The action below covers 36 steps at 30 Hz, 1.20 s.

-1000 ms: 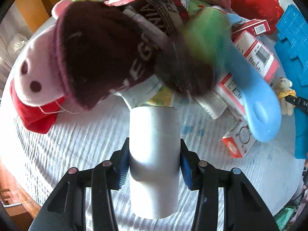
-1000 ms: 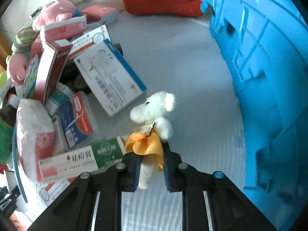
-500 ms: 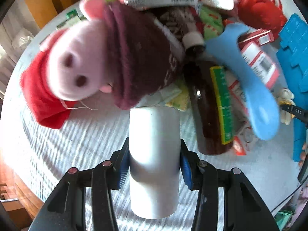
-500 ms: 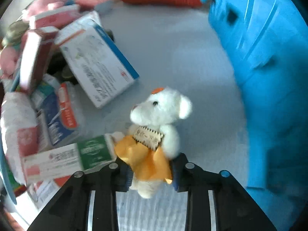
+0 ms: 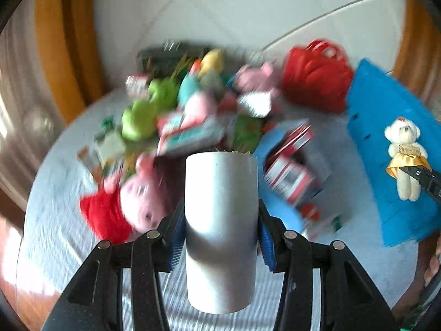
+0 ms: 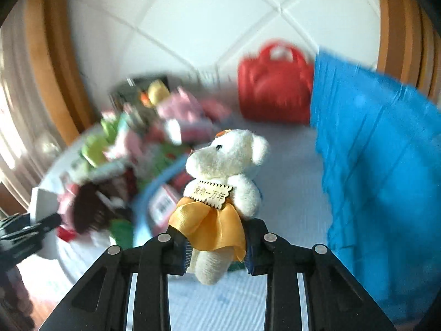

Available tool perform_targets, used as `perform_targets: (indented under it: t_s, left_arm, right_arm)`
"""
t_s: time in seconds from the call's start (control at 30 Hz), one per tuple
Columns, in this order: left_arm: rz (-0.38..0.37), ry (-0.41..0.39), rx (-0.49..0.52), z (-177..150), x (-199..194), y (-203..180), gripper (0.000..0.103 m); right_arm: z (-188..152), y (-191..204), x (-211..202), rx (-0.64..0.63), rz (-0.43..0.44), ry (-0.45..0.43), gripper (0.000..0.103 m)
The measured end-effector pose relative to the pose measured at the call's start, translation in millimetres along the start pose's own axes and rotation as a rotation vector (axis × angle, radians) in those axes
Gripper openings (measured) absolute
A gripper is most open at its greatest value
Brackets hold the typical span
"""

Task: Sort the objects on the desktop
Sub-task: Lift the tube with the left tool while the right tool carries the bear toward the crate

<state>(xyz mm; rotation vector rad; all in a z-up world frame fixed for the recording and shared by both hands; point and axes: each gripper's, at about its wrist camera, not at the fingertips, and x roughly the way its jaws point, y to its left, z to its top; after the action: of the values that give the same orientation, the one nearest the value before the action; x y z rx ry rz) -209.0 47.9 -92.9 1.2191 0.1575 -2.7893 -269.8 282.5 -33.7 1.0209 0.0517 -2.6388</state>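
Observation:
My left gripper [image 5: 220, 244] is shut on a white cylinder [image 5: 220, 220], held upright and lifted high above the table. My right gripper [image 6: 217, 251] is shut on a small white teddy bear [image 6: 228, 165] in an orange skirt, also raised off the table. The same bear [image 5: 403, 149] shows at the right of the left wrist view, pinched by the right gripper's black fingers [image 5: 424, 178] in front of the blue basket [image 5: 386, 127]. Below lies a blurred heap of toys and boxes [image 5: 193, 121], with a pink pig plush [image 5: 137, 201] in red at its near left.
A red basket [image 6: 273, 96] stands at the back of the round white-clothed table [image 6: 289, 193], beside the blue basket [image 6: 386, 165] on the right. Orange-brown wood frames and a white tiled floor lie beyond. The left gripper's black body [image 6: 22, 234] shows at the right wrist view's left edge.
Both grippers have risen well above the table with their objects still held. The pile now looks smaller and farther off, and floor beyond the table has come into both views.

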Motion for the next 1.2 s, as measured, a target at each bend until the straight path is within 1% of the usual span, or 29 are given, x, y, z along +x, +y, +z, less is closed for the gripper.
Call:
perform_targets:
  t_s: [0.07,0.13,0.2,0.37,0.43,0.53,0.7,0.77,0.83,0.9,0.97,1.0,1.07,1.1,1.17,1.2]
  left_arm:
    - [-0.022,-0.055,0.028,17.3,-16.0,-18.4,0.045]
    - [-0.068,-0.097,0.060,23.5,-28.4,-32.4,0.045]
    - [-0.117,-0.128,0.097,28.7,-36.9,-49.2,0.045]
    - [-0.200,-0.169,0.168,32.3,-52.7,-91.5,0.045]
    - [-0.227,-0.177,0.193,33.1,-59.7,-113.3,0.045]
    - [-0.248,-0.205,0.241,33.1,-67.3,-150.7,0.045]
    - [-0.276,-0.248,0.266,39.1,-80.5,-225.1,0.045]
    - [-0.281,-0.257,0.273,44.4,-84.9,-259.5,0.045]
    - [-0.279,-0.272,0.284,51.4,-86.5,-296.6,0.045]
    - [-0.271,-0.274,0.290,61.5,-86.7,-331.3,0.045]
    - [-0.275,-0.260,0.292,75.7,-84.8,-363.4,0.045]
    - [-0.273,-0.244,0.290,84.6,-82.4,-379.7,0.045]
    - [-0.284,-0.190,0.283,105.3,-73.8,-411.9,0.045]
    - [-0.285,-0.158,0.278,113.9,-68.9,-424.1,0.045]
    - [-0.303,-0.057,0.272,134.7,-49.6,-451.1,0.045]
    - [-0.297,0.021,0.276,146.8,-32.7,-469.8,0.045]
  right_arm:
    - [8.1,3.8,-31.2,0.000,-0.002,-0.072,0.028]
    - [12.2,8.0,-59.1,0.000,-0.021,-0.138,0.028]
    - [8.2,3.5,-87.1,0.012,-0.056,-0.189,0.028]
    - [1.8,-14.5,-132.1,0.042,-0.150,-0.262,0.028]
    - [-0.2,-29.4,-147.6,0.054,-0.187,-0.284,0.028]
    - [-0.3,-58.8,-168.1,0.081,-0.228,-0.318,0.028]
    - [3.0,-126.8,-191.0,0.091,-0.274,-0.355,0.028]
    - [6.5,-157.0,-195.4,0.091,-0.284,-0.353,0.028]
    - [11.8,-196.4,-198.7,0.086,-0.295,-0.348,0.028]
    - [19.1,-230.6,-196.6,0.081,-0.300,-0.311,0.029]
    - [28.9,-258.9,-190.3,0.081,-0.278,-0.271,0.029]
    - [37.0,-276.9,-185.1,0.074,-0.268,-0.238,0.029]
    - [51.6,-303.5,-172.5,0.056,-0.263,-0.188,0.029]
    - [62.6,-318.9,-163.5,0.049,-0.264,-0.144,0.029]
    - [79.8,-345.3,-147.8,0.054,-0.255,-0.072,0.029]
    - [87.7,-359.3,-135.8,0.061,-0.245,-0.023,0.029]
